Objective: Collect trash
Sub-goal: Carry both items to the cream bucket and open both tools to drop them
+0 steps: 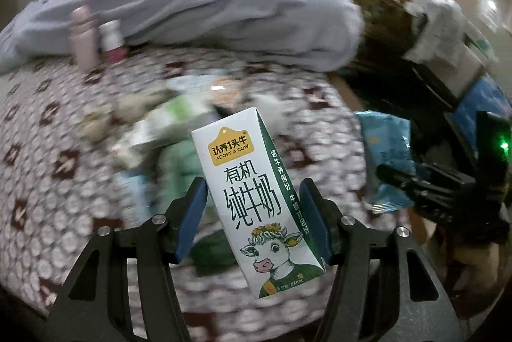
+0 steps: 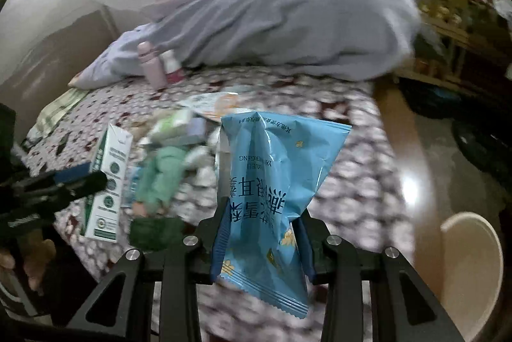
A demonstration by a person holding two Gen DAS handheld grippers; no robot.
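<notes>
A white and green milk carton with a cartoon cow hangs tilted above the patterned bedspread, and my left gripper is shut on its two sides. The right wrist view shows the same carton in that gripper at the left edge. My right gripper is shut on a crumpled blue snack bag, held upside down above the bed. The bag also shows at the right of the left wrist view.
A blurred heap of wrappers and boxes lies mid-bed beside a green cloth figure. A pink bottle and a small white one stand by the grey duvet. A cream bin sits on the floor at right.
</notes>
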